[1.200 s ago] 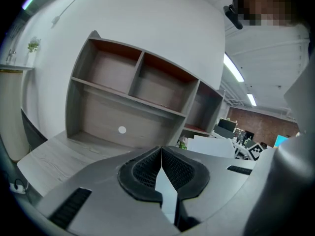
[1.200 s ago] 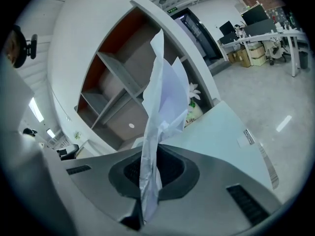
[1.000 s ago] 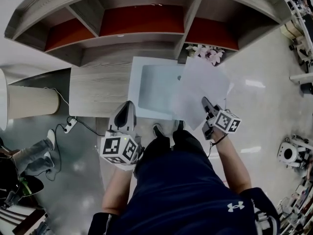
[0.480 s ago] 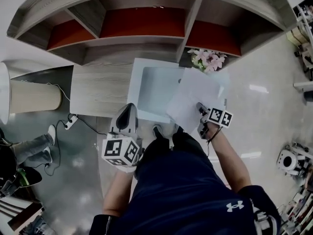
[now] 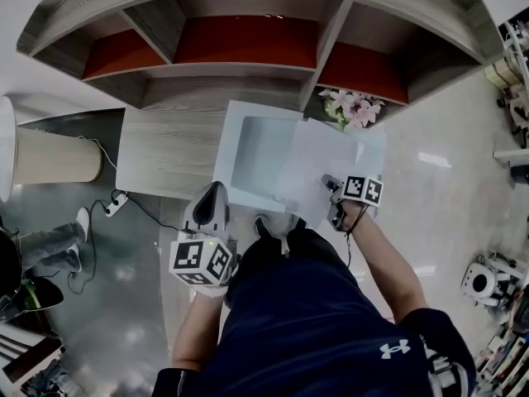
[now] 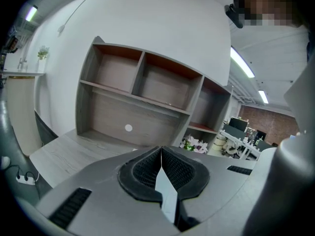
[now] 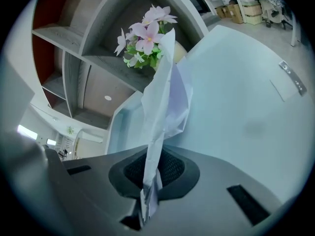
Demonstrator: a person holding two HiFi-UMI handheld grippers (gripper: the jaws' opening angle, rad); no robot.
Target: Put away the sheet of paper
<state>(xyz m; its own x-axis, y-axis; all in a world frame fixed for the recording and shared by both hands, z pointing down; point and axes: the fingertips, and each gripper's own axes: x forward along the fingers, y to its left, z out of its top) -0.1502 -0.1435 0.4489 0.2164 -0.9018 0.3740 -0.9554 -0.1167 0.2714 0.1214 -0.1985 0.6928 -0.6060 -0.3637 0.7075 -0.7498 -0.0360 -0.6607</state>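
My right gripper [image 7: 149,175] pinches the thin white paper sheet [image 5: 318,165]. I should lower it flat into the pale open box [image 5: 223,157] ahead.

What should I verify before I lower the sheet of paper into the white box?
1. Jaws of the right gripper shut on the sheet of paper: ok.
2. Sheet above the white box: ok.
3. Box open on top: ok.
4. Sheet flat: not ok, it bends near the jaws.
5. The left gripper shut, empty, away from the sheet: ok.
6. Sheet apart from the flowers: cannot tell.
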